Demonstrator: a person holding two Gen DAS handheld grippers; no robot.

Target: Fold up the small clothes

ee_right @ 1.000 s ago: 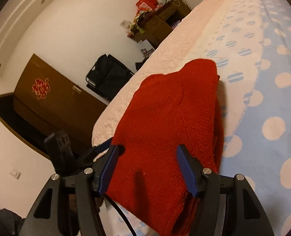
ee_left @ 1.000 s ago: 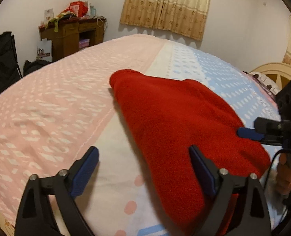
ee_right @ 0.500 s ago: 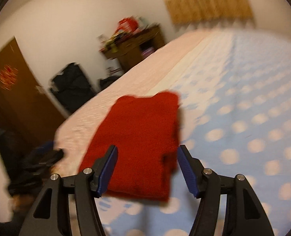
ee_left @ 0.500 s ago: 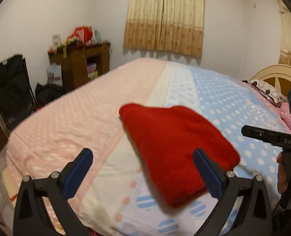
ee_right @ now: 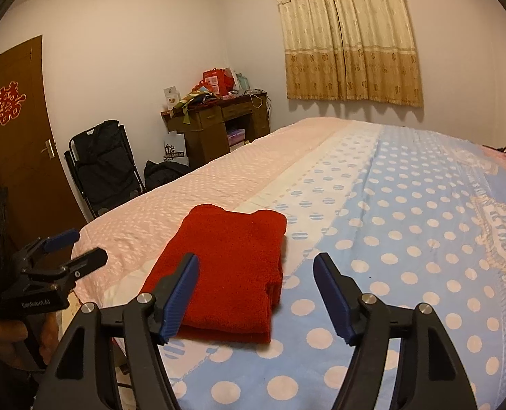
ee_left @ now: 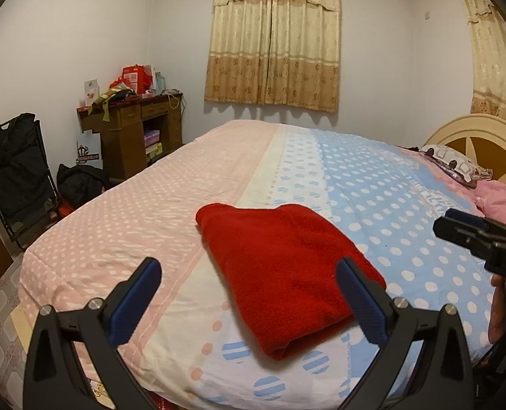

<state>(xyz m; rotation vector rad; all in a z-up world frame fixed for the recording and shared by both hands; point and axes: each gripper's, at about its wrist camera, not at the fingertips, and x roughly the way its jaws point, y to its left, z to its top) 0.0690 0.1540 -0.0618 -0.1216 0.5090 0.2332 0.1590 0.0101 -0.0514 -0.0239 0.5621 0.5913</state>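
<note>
A folded red garment lies on a polka-dot bedspread, just ahead of and below both tools. The left gripper hovers with jaws wide apart, holding nothing. The right gripper, beside it, has jaws opening, nothing between them.

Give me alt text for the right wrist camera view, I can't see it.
A folded red garment lies on a polka-dot bedspread, past the empty right gripper, whose blue-padded jaws are opening. The left gripper is open at the left edge; a wooden desk and curtains stand behind.
</note>
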